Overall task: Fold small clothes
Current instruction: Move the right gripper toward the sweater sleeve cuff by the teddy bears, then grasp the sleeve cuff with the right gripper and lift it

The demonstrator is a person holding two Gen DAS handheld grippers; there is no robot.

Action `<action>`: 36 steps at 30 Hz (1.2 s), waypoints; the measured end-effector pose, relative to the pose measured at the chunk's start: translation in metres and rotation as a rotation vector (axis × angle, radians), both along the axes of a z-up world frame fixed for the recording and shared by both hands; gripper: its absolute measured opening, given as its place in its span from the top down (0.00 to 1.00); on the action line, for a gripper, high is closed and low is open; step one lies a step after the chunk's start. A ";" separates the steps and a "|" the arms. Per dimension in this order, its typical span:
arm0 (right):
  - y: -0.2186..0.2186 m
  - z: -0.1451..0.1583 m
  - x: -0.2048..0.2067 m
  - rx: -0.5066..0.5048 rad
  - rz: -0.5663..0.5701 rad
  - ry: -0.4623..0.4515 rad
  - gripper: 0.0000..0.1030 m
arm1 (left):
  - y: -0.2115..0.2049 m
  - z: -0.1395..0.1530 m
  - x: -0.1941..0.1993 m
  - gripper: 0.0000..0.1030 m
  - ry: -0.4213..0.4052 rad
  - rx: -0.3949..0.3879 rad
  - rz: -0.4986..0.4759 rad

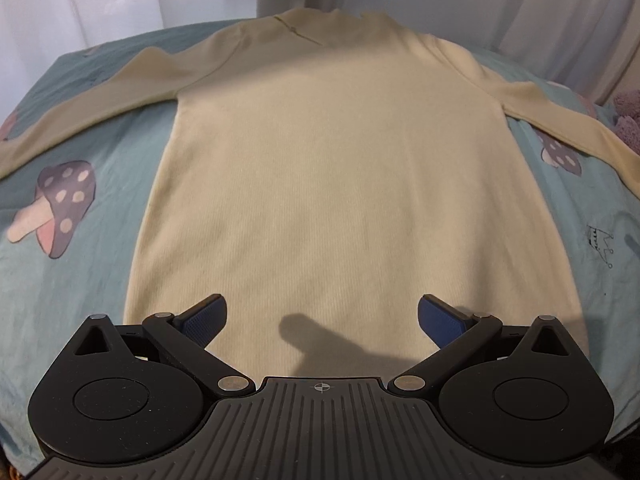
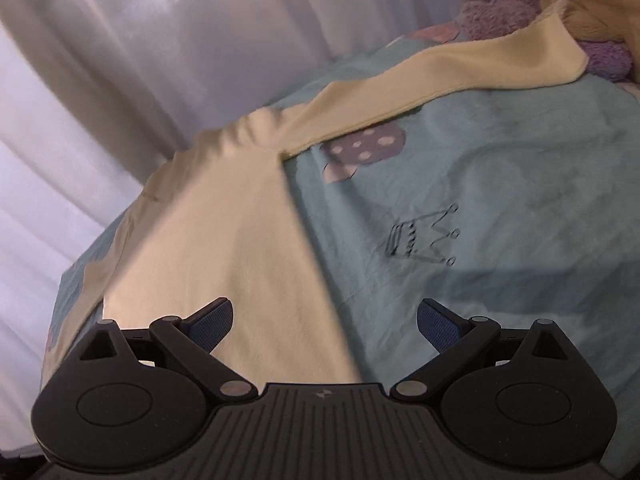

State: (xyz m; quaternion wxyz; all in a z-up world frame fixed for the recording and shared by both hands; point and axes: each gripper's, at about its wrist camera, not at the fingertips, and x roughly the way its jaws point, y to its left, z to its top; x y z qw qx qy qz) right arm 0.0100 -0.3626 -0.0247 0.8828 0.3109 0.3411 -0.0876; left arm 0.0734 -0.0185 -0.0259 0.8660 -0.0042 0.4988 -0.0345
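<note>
A cream long-sleeved top [image 1: 332, 168] lies flat on a teal bed sheet [image 1: 80, 280], neck away from me and both sleeves spread sideways. My left gripper [image 1: 322, 320] hovers open over the hem's middle, nothing between its blue-padded fingers [image 1: 204, 318]. In the right wrist view the same top [image 2: 236, 248] fills the left half, and its right sleeve [image 2: 460, 68] runs up to the far right. My right gripper [image 2: 324, 320] is open over the top's right side edge near the hem, holding nothing.
The sheet [image 2: 500, 200] carries mushroom prints [image 1: 60, 204] and a drawn crown [image 2: 424, 236]. White curtains [image 2: 120, 60] hang behind the bed. A purple plush toy [image 2: 520, 0] and a tan cloth [image 2: 600, 12] lie at the far right by the sleeve's cuff.
</note>
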 end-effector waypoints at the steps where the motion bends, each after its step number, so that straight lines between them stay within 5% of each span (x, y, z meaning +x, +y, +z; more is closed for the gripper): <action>1: -0.028 0.001 0.003 -0.011 -0.084 -0.042 0.12 | -0.001 -0.001 0.009 0.00 -0.013 0.004 0.010; 4: -0.096 -0.006 0.018 -0.049 -0.254 -0.068 0.28 | -0.004 -0.008 0.036 0.00 -0.045 0.024 0.053; 8: -0.177 -0.034 0.042 0.016 -0.418 -0.037 0.62 | -0.002 -0.022 0.066 0.00 -0.025 0.002 0.116; 12: -0.226 -0.066 0.054 0.119 -0.548 -0.064 0.66 | -0.001 -0.037 0.082 0.00 -0.007 -0.010 0.167; 17: -0.242 -0.070 0.068 0.059 -0.571 -0.094 0.68 | -0.002 -0.041 0.084 0.00 -0.037 0.006 0.199; 19: -0.243 -0.069 0.072 0.022 -0.566 -0.099 0.69 | -0.003 -0.042 0.085 0.00 -0.042 0.019 0.190; 23: -0.244 -0.071 0.077 -0.005 -0.566 -0.092 0.89 | -0.004 -0.044 0.086 0.00 -0.055 0.037 0.160; 29: -0.209 -0.032 0.085 -0.135 -0.498 -0.142 0.94 | -0.002 -0.045 0.087 0.00 -0.066 0.044 0.109; 33: -0.141 0.021 0.104 -0.252 -0.301 -0.278 0.94 | 0.009 -0.030 0.094 0.00 -0.067 -0.093 0.093; 36: -0.066 0.054 0.126 -0.306 -0.053 -0.409 0.94 | 0.013 -0.014 0.102 0.00 -0.118 -0.196 0.052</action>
